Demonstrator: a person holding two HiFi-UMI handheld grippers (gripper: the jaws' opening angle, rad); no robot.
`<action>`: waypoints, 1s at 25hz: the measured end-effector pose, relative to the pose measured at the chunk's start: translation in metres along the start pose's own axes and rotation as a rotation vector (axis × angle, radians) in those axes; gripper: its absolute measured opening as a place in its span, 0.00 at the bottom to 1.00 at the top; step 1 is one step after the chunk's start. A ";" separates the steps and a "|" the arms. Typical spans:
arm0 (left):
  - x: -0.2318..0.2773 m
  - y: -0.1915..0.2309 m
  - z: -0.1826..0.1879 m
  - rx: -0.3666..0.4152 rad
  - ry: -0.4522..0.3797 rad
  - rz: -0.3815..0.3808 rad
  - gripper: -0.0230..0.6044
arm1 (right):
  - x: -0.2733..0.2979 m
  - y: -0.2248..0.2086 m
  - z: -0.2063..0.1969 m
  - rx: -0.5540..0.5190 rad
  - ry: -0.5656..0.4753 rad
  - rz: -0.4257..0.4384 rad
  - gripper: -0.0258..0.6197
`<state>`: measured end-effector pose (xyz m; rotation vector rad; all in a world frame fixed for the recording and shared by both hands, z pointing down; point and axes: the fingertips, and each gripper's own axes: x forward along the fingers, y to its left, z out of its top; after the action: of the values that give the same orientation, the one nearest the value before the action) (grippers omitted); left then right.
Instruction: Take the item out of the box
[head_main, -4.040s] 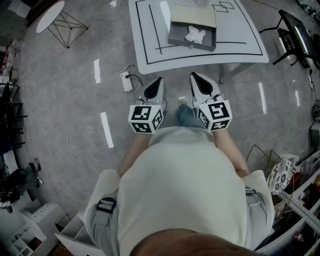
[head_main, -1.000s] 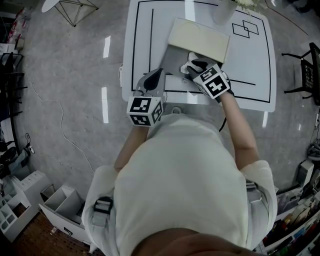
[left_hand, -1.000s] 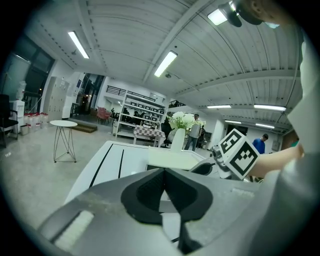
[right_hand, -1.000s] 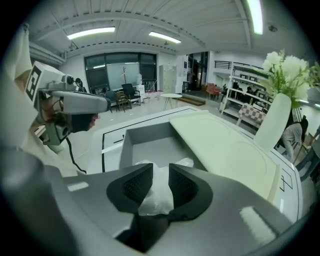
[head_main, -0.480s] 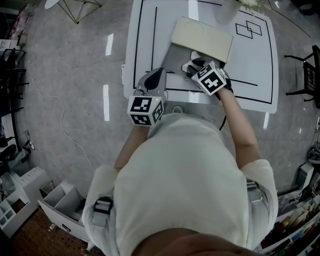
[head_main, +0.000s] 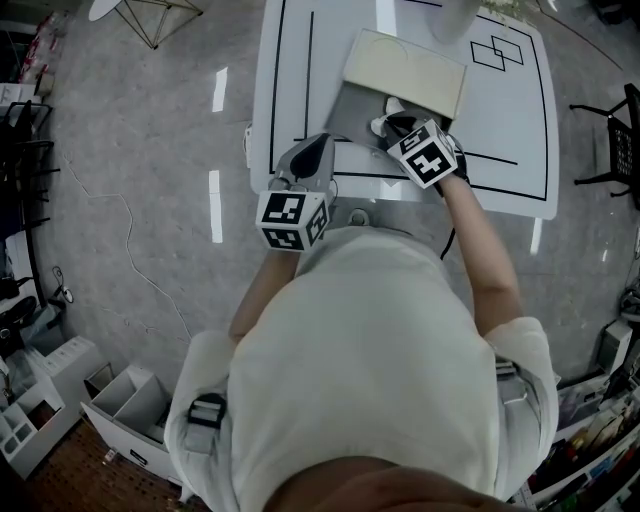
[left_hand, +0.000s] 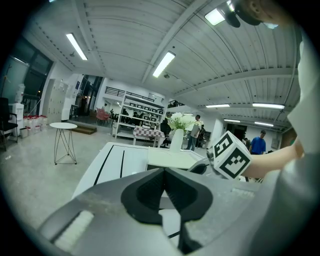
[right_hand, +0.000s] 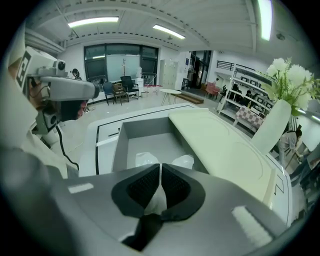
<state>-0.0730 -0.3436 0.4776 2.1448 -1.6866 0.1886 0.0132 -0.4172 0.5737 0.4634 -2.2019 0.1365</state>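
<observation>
An open grey box (head_main: 347, 116) with its pale lid (head_main: 405, 75) folded back sits on the white table (head_main: 500, 120). A crumpled white item (head_main: 379, 124) lies inside it. My right gripper (head_main: 397, 122) reaches into the box, and its jaws are closing. In the right gripper view the white item (right_hand: 148, 159) is pinched between the pads of the right gripper (right_hand: 160, 171), with the box wall (right_hand: 145, 127) beyond. My left gripper (head_main: 317, 142) hangs at the table's near edge, beside the box. In the left gripper view the left gripper (left_hand: 164, 172) is shut and holds nothing.
A white vase (right_hand: 272, 125) with flowers stands at the table's far side behind the lid (right_hand: 220, 145). Black lines are marked on the table top. A round side table (head_main: 110, 8) stands far left, a black chair (head_main: 610, 110) at the right, and white cabinets (head_main: 110, 400) behind me.
Four seconds ago both grippers hung off the table in front of me. Over the last second the right gripper has edged slightly farther into the box over the white item. The left has stayed put.
</observation>
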 end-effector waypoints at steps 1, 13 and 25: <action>-0.001 0.000 0.000 0.001 0.000 -0.003 0.04 | -0.002 0.000 0.000 0.009 -0.003 -0.006 0.06; -0.030 -0.004 0.002 0.020 -0.008 -0.038 0.04 | -0.029 0.006 0.009 0.059 -0.045 -0.095 0.06; -0.079 0.002 -0.002 0.032 -0.013 -0.047 0.04 | -0.061 0.029 0.031 0.120 -0.134 -0.203 0.06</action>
<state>-0.0949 -0.2721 0.4524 2.2118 -1.6487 0.1896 0.0138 -0.3813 0.5085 0.7795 -2.2698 0.1317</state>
